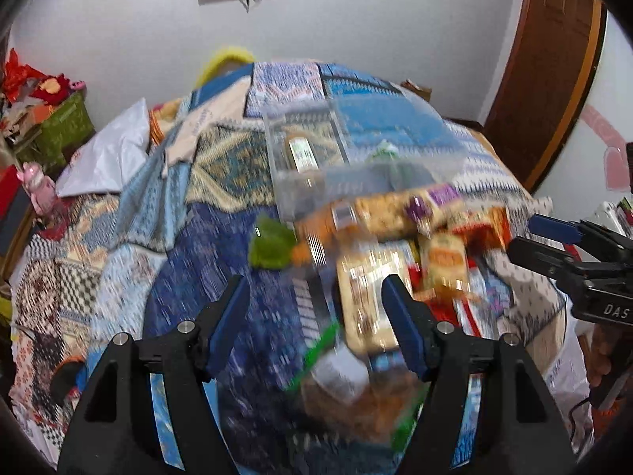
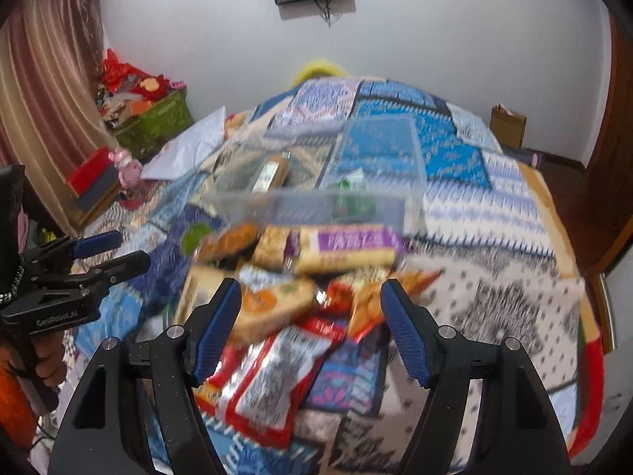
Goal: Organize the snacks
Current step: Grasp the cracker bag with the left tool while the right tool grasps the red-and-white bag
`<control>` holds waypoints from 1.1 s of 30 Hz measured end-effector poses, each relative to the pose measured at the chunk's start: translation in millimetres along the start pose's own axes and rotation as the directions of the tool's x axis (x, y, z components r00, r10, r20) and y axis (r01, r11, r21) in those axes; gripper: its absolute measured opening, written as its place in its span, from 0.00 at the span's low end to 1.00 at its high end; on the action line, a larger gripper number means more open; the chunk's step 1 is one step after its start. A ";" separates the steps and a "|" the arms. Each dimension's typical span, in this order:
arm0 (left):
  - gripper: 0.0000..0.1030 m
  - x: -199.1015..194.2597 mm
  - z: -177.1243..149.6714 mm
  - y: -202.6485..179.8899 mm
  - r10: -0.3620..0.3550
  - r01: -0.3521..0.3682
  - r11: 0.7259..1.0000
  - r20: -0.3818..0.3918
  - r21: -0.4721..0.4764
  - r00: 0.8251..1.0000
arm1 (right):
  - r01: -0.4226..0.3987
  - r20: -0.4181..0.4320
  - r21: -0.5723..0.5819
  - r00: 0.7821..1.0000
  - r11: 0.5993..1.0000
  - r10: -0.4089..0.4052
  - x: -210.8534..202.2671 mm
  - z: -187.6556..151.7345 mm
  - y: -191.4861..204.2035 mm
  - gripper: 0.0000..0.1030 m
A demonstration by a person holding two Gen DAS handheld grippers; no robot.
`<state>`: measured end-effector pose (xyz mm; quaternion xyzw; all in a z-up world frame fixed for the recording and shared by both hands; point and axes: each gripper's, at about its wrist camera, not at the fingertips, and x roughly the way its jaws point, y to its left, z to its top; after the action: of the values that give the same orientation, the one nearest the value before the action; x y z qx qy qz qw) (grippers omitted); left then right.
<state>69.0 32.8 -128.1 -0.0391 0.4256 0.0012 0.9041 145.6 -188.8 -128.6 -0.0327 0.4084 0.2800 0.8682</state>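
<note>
Both views were blurred, but the layout read clearly enough. A heap of snack packets (image 2: 300, 277) lay on the patterned bedspread (image 2: 494, 237) of a bed, touching the near wall of a clear plastic bin (image 2: 316, 198). The bin already held a brown bar (image 2: 271, 174) and something green (image 2: 352, 182), too smeared to name.

The left gripper (image 1: 316, 308) hung over the heap's left side with its jaws released and nothing between them; a pale packet (image 1: 366, 297) lay below. The right gripper (image 2: 310, 324) hovered over a red-and-white packet (image 2: 273, 376), jaws likewise parted and empty.

The step in hand looked like reaching for the next snack. Next, each hand probably needed to pick one packet off the pile, close on it cleanly without dragging its neighbours, and carry it over the wall into the bin.
</note>
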 end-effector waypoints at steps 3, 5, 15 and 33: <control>0.67 1.4 -15.0 -2.4 -0.019 0.019 1.000 -0.030 -0.008 0.999 | -0.006 -0.033 -0.003 0.999 1.000 0.006 5.3 -13.9 5.2 0.68; 0.67 0.1 -23.8 -3.8 -0.035 0.034 0.999 -0.047 -0.013 0.998 | -0.003 -0.046 -0.009 0.999 1.000 0.003 6.4 -21.1 8.3 0.68; 0.72 3.0 -49.9 -16.8 -0.063 0.065 0.998 -0.097 0.024 0.993 | -0.022 -0.117 -0.017 0.993 1.000 0.020 22.5 -45.6 21.3 0.68; 0.84 21.0 -65.3 -25.8 -0.091 0.095 0.995 -0.165 0.014 0.982 | -0.092 -0.182 -0.024 0.979 0.995 0.086 48.9 -51.3 25.7 0.67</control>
<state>33.1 1.8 -183.9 -0.0488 0.4962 -0.0489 0.8654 121.9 -159.3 -193.8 -0.0536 0.4822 0.3210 0.8134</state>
